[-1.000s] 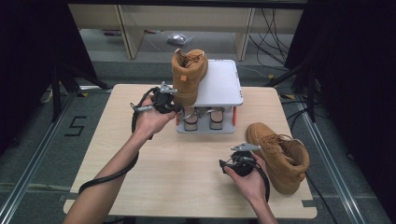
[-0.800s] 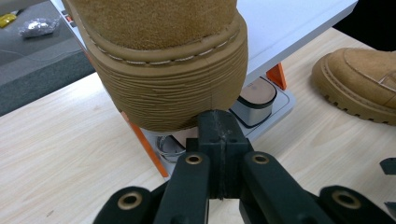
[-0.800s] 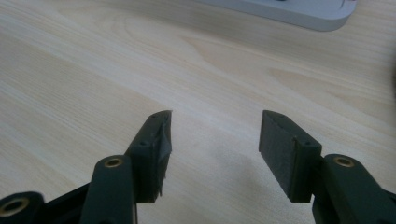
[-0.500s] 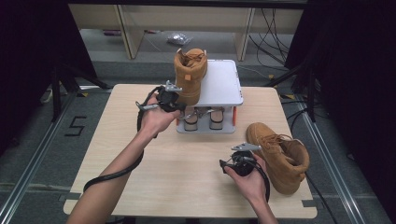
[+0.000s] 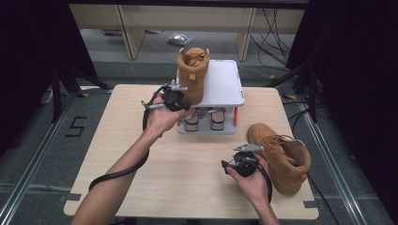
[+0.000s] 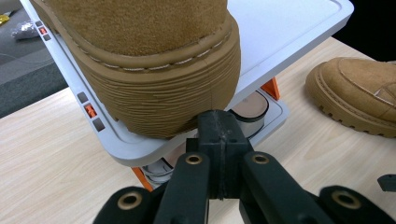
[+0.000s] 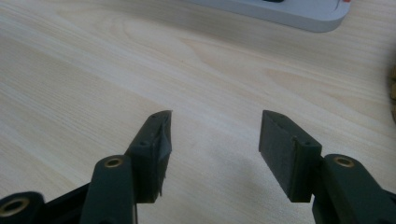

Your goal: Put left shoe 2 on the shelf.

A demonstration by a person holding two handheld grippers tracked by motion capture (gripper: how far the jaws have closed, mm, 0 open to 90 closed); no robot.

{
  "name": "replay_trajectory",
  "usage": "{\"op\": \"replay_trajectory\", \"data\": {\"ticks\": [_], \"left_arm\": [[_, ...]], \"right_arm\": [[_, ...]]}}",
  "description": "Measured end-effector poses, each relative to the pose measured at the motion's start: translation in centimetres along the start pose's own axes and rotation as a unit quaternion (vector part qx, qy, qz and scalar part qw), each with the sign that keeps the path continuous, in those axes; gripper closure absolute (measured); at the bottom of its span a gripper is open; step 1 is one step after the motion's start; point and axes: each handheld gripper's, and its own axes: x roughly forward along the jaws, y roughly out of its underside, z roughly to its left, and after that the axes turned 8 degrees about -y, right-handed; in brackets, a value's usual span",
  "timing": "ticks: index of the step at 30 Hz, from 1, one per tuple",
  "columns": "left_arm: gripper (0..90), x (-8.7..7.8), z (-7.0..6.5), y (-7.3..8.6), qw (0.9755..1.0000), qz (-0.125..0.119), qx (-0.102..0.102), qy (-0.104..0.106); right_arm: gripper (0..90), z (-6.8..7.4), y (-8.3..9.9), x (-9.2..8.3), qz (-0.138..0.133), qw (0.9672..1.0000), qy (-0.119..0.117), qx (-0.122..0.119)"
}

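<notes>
- My left gripper (image 5: 180, 101) has its jaws clenched together with nothing between them; the tips sit against the heel sole of the tan boot on the rack (image 6: 154, 70).
- That boot (image 5: 192, 75) stands upright on the top shelf of the grey two-tier shoe rack (image 5: 225, 84), at its left side, with the heel right at the near edge.
- My reading: I'm nudging the boot further onto the shelf with the shut tips, not gripping it.
- To do it well, I push low on the sole, level with the shelf, away from me. Pushing higher on the suede would tip a tall boot.
- I keep the push slow and straight. The rack is light on its orange posts (image 6: 272, 87) and could slide on the wooden table (image 5: 141, 187).
- I stop once the whole heel is clear of the rim.
- My right gripper (image 5: 237, 161) is released: the jaws stand apart and hold nothing, low over bare tabletop in its own view (image 7: 212, 135).
- The second tan boot (image 5: 281, 157) lies just to the right of that gripper, toe toward the rack.
- Likely next: right gripper takes that boot by the collar, so I leave the free right half of the shelf clear for it.
- Lower shelf holds a pair of lighter shoes (image 5: 204, 119); no need to touch them.
</notes>
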Motion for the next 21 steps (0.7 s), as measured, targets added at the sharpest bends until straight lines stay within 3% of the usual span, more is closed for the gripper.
{"op": "replay_trajectory", "data": {"ticks": [7, 11, 12, 14, 15, 17, 18, 19, 21], "left_arm": [[90.0, 0.3, 0.1, -0.2, 1.0000, 0.003, 0.007, -0.004], [90.0, 0.3, 0.0, -0.1, 1.0000, 0.000, 0.006, -0.005], [90.0, 0.4, 0.0, 0.0, 1.0000, -0.006, -0.003, -0.004], [90.0, 0.2, 0.1, 0.1, 1.0000, -0.006, 0.005, -0.005], [89.9, 0.2, 0.0, 0.2, 0.9999, -0.012, -0.002, -0.007], [89.8, -0.1, 0.3, 0.2, 0.9999, -0.007, 0.006, -0.006], [89.8, -0.4, 0.3, 0.3, 0.9999, -0.013, -0.006, -0.007], [89.7, -0.8, 0.5, 0.4, 0.9999, -0.011, 0.002, -0.007], [89.5, -1.3, 0.8, 0.7, 0.9997, -0.021, -0.002, -0.009]], "right_arm": [[44.6, 0.1, 0.0, 0.1, 0.000, 1.0000, -0.002, 0.002], [44.7, 0.0, 0.0, -0.1, -0.001, 1.0000, -0.002, 0.001], [44.7, -0.1, 0.0, 0.0, -0.003, 1.0000, -0.002, -0.003], [44.7, 0.0, -0.1, -0.2, -0.005, 1.0000, 0.002, 0.001], [44.7, 0.0, -0.1, -0.2, -0.004, 1.0000, 0.000, 0.004], [44.6, 0.0, -0.1, -0.2, -0.003, 1.0000, 0.000, 0.003], [44.6, 0.0, -0.1, -0.2, -0.004, 1.0000, 0.001, 0.003], [44.6, 0.0, -0.1, -0.3, -0.005, 1.0000, 0.002, -0.001], [44.6, 0.0, -0.2, -0.3, -0.006, 1.0000, 0.001, -0.001]]}}
